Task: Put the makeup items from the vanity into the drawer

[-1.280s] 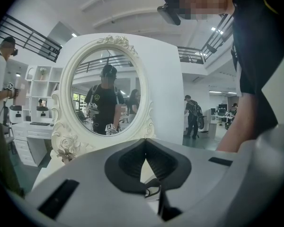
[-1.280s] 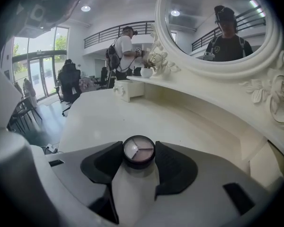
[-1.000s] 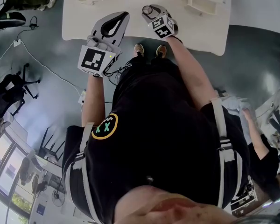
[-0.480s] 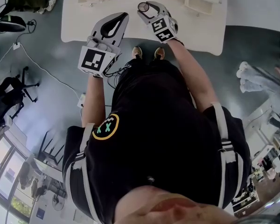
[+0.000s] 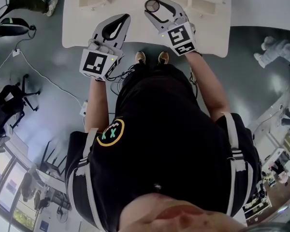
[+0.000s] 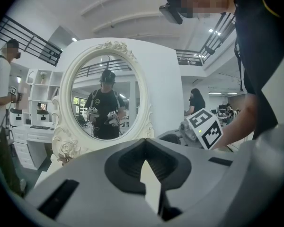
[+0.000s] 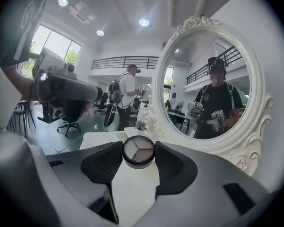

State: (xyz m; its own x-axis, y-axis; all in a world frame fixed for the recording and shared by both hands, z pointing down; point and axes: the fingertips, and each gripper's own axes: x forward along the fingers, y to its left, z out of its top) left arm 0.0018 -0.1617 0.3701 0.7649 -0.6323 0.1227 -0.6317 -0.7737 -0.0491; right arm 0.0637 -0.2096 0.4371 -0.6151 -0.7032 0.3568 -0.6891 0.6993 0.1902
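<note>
My right gripper (image 5: 156, 7) is shut on a round eyeshadow compact (image 5: 152, 5) and holds it over the white vanity top (image 5: 208, 33). In the right gripper view the compact (image 7: 138, 150), with three pale shades under its lid, is pinched between the two dark pads (image 7: 173, 167), and the oval vanity mirror (image 7: 213, 93) stands just ahead on the right. My left gripper (image 5: 123, 18) hovers over the vanity's front left part with its jaw tips touching and nothing held. In the left gripper view its tips (image 6: 144, 142) point at the mirror (image 6: 104, 98). No drawer shows.
Low white shelf units (image 5: 203, 4) run along the back of the vanity. A chair (image 5: 9, 95) and cables lie on the grey floor to the left. One person stands at the far right (image 5: 275, 50), another by white shelves (image 6: 2, 103).
My right gripper has moved a little right and further over the vanity, with the compact still in it. The left gripper has hardly moved. The person at the right has shifted.
</note>
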